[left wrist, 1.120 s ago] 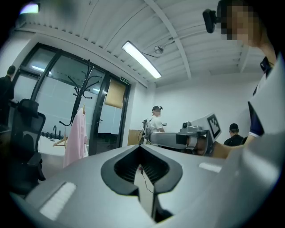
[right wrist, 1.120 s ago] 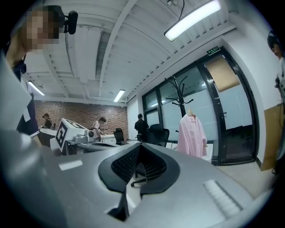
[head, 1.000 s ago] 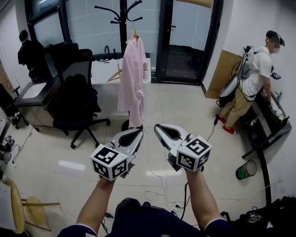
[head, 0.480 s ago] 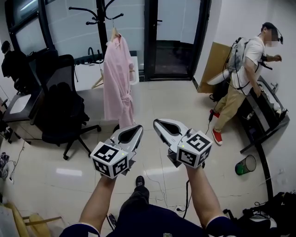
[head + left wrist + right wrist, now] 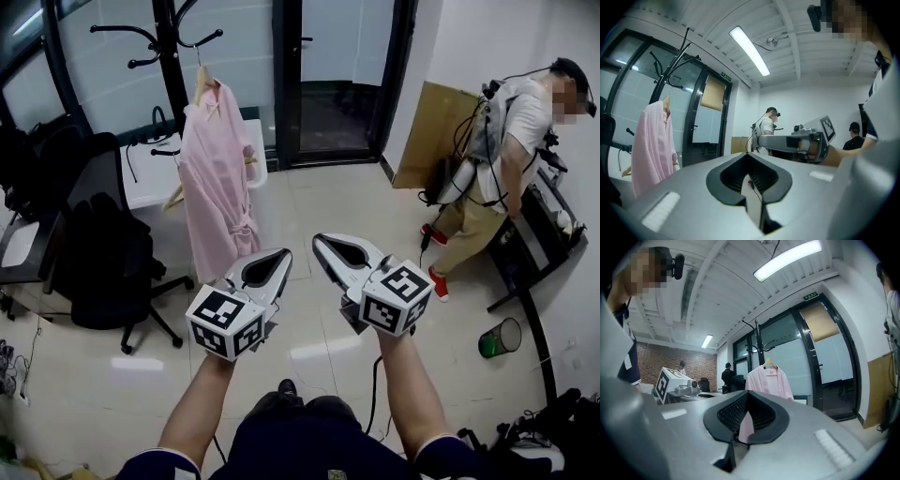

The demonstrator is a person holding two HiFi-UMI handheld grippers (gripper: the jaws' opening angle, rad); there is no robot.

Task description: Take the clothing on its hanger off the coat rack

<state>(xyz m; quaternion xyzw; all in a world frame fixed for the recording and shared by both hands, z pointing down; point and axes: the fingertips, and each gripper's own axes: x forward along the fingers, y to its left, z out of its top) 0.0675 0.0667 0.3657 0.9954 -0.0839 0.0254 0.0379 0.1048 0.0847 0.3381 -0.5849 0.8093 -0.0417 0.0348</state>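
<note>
A pink garment (image 5: pixel 214 178) hangs on a wooden hanger (image 5: pixel 201 81) from a black coat rack (image 5: pixel 169 56) at the back left of the head view. Both grippers are held out in front of me, well short of the rack. My left gripper (image 5: pixel 282 255) is shut and holds nothing. Beside it my right gripper (image 5: pixel 320 242) is also shut and empty. In the left gripper view the garment (image 5: pixel 651 145) is far off at the left beyond the shut jaws (image 5: pixel 749 157). The right gripper view has the garment (image 5: pixel 769 380) straight ahead past its shut jaws (image 5: pixel 747 394).
A black office chair (image 5: pixel 94 272) stands left of the rack, by a white desk (image 5: pixel 150 173). A person (image 5: pixel 497 178) stands at the right near a cardboard sheet (image 5: pixel 431 131) and a green bin (image 5: pixel 500 339). A glass door (image 5: pixel 328 75) lies behind. Cables (image 5: pixel 375 384) trail on the floor.
The rack and garment have slid left and look nearer in the head view as I walk forward. Both grippers stay shut, side by side.
</note>
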